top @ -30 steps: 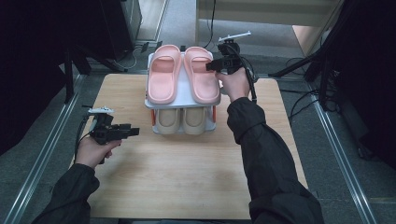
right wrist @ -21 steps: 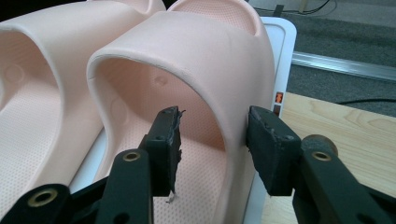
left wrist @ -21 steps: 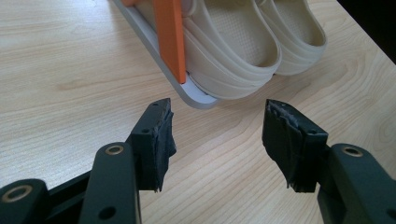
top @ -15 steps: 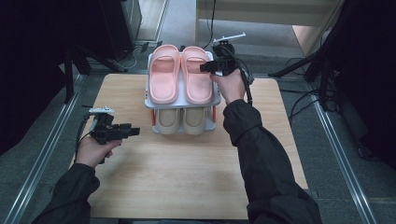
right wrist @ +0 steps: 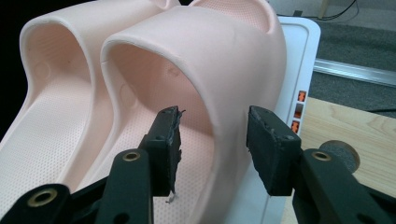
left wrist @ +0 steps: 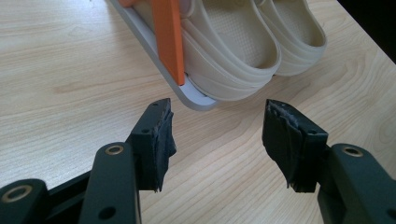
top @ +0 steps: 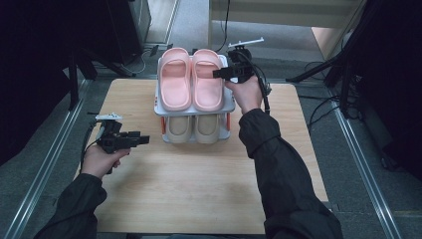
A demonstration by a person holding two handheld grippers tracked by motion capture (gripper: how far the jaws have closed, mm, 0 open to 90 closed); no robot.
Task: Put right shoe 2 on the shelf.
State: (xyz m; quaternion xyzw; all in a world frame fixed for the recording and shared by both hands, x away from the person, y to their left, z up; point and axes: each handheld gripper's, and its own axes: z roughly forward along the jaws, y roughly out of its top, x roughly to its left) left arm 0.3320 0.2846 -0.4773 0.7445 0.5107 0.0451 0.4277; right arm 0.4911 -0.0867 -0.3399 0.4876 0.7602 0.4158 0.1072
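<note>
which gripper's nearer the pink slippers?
Right. The right gripper straddles the strap wall of the nearer of the pink slippers on the rack's top shelf, jaws not pressing. The left gripper rests low on the table, left of the rack, empty.

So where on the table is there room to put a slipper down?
The wooden table is bare in front of the white two-shelf shoe rack, between the person's two sleeves, and right of the rack. The rack is crowded: pink rubber slippers fill the top shelf, beige slippers the bottom, and the right gripper straddles a pink strap.
</note>
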